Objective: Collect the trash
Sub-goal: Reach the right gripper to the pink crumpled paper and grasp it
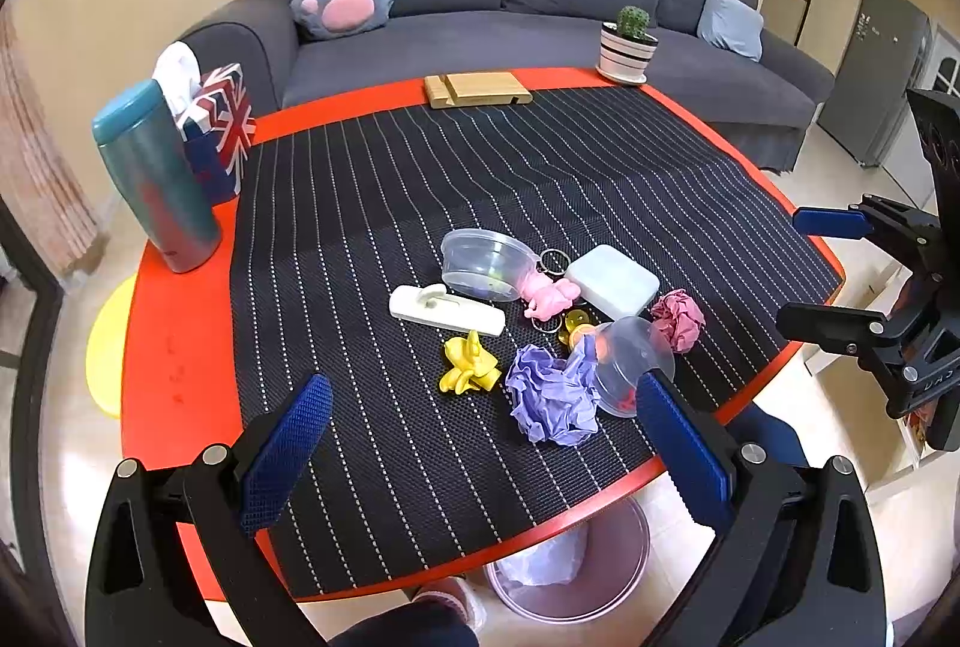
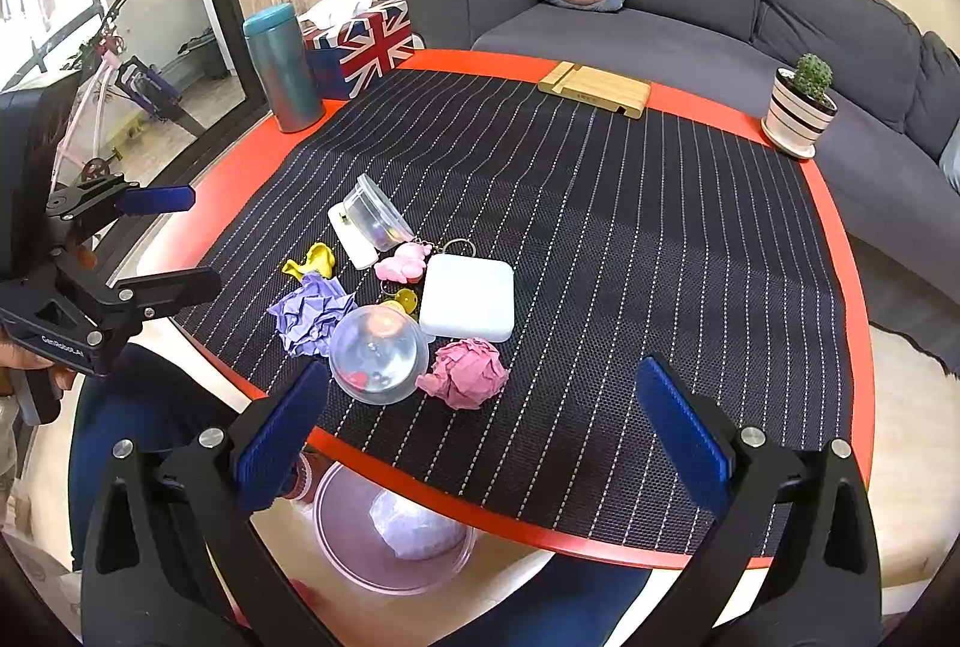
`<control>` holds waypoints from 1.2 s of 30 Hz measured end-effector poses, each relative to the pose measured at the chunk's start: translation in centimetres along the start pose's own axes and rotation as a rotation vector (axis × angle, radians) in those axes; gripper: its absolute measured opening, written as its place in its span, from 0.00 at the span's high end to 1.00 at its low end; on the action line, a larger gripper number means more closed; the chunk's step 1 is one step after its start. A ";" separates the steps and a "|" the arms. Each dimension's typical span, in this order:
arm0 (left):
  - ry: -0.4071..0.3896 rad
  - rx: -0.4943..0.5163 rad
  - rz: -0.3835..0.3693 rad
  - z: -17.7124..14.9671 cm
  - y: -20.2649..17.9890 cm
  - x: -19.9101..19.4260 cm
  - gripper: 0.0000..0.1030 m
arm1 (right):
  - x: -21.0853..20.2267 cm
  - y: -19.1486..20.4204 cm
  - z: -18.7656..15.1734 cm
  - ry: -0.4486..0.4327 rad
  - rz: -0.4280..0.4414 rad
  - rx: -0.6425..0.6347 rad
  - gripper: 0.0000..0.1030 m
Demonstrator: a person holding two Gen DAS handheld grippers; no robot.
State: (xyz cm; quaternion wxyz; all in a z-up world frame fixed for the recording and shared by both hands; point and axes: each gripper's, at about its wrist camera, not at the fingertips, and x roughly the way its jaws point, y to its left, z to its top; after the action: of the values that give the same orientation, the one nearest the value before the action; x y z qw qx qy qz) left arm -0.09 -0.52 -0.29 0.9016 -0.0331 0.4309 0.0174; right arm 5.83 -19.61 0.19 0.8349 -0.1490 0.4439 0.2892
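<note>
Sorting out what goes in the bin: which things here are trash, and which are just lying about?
Likely trash: purple paper ball, pink paper ball, yellow balloon scrap, for the bin.

Lying about: white box, pink keychain, flask, cactus pot.

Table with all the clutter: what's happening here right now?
A person holds a left hand-held gripper and a right hand-held gripper above the near edge of the red table; both are open and empty. The crumpled purple paper, crumpled pink paper and clear cups lie untouched on the striped mat. A pink bin waits below.
</note>
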 end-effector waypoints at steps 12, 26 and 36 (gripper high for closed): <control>-0.003 -0.009 -0.008 0.0 0.2 0.0 0.06 | 1.0 -0.1 0.1 0.037 0.024 -0.023 0.03; 0.003 0.002 0.014 -0.3 0.5 0.4 0.06 | 5.4 -0.8 -0.3 0.160 0.086 -0.140 0.03; 0.049 0.002 0.029 -0.5 0.7 1.1 0.06 | 7.6 -0.1 -0.4 0.211 0.105 -0.255 0.28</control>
State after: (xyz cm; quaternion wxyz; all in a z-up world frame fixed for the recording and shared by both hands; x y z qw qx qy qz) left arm 0.13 0.18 -1.51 0.8904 -0.0262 0.4535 0.0293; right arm 8.99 -17.21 -6.35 0.7417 -0.2601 0.4959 0.3692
